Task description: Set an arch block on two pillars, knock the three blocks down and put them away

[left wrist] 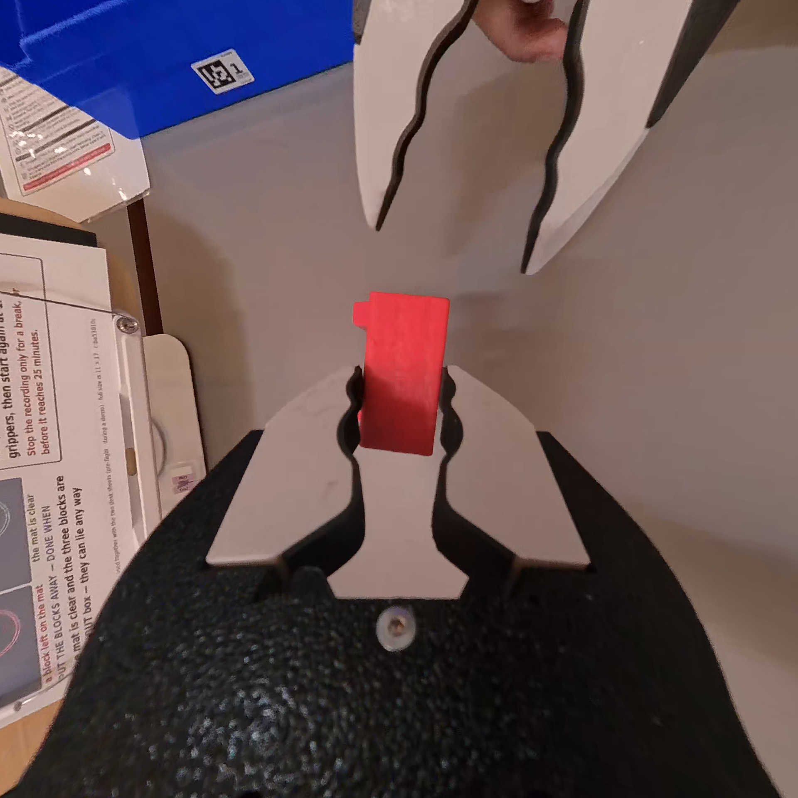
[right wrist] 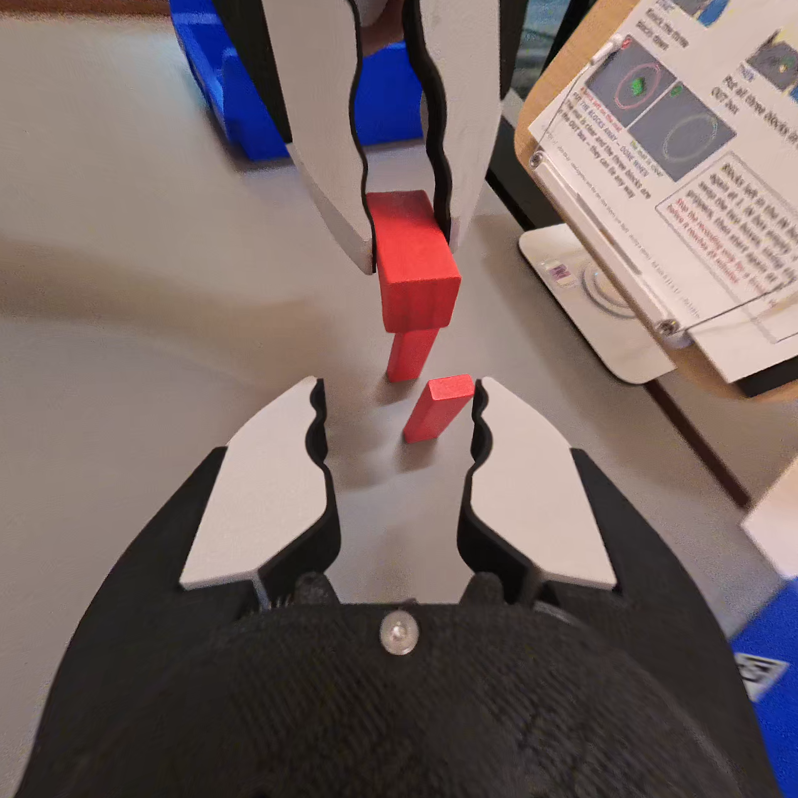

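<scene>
We note that the large red block (right wrist: 414, 263) looks like painted wood: matt, with faint grain lines on its faces. The two thin red blocks (right wrist: 438, 408) show the same matt painted finish. The fingers (left wrist: 302, 466) of the left hand-held gripper (left wrist: 399, 375) are smooth, matt pale grey plates lined with black wavy pads that look like rubber or foam. Its body (left wrist: 388, 712) is black plastic with a rough, pebbled texture, fixed with a shiny metal screw (left wrist: 394, 627). The desk (right wrist: 129, 259) is smooth, matt grey. The instruction sheets (left wrist: 56, 388) are paper under a glossy clear cover. The blue box (left wrist: 172, 56) looks like smooth plastic.
</scene>
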A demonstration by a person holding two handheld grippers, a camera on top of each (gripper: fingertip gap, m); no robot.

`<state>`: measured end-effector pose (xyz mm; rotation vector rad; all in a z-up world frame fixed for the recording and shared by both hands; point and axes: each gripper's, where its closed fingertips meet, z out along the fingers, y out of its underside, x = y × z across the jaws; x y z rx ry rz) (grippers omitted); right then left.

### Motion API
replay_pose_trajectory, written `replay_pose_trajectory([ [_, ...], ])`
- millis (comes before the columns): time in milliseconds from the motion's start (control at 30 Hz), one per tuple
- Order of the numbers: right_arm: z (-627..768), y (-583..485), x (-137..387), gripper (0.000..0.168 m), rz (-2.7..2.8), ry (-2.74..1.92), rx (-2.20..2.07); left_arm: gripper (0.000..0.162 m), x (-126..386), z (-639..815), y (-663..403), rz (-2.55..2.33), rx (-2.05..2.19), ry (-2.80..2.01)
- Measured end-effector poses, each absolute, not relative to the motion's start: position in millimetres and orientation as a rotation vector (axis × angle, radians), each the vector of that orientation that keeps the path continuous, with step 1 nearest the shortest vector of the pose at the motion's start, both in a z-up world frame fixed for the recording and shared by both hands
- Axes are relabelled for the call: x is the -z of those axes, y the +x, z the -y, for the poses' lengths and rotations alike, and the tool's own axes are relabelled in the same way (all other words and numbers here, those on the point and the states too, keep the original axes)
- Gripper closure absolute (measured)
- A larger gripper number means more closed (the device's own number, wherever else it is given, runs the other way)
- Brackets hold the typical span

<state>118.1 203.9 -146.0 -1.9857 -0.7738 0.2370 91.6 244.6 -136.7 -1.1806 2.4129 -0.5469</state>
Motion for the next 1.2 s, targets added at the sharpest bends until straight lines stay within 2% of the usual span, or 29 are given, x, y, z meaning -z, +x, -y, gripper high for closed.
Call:
replay_pose_trajectory([
  [33,-203.6,119.9,149.0,0.102,0.725,-1.973,-0.276,0.128,139.5,-247.4,93.6,-2.417,0.542,-1.185],
  [400,-178.3,133.1,191.1,0.101,0.524,-1.991,-0.362,0.128,168.9,-261.5,118.9,-2.465,0.532,-1.278],
  [1200,-145.4,135.6,186.2,0.098,0.420,-1.853,-0.383,0.128,186.7,-264.5,120.0,-2.474,0.464,-1.310],
])
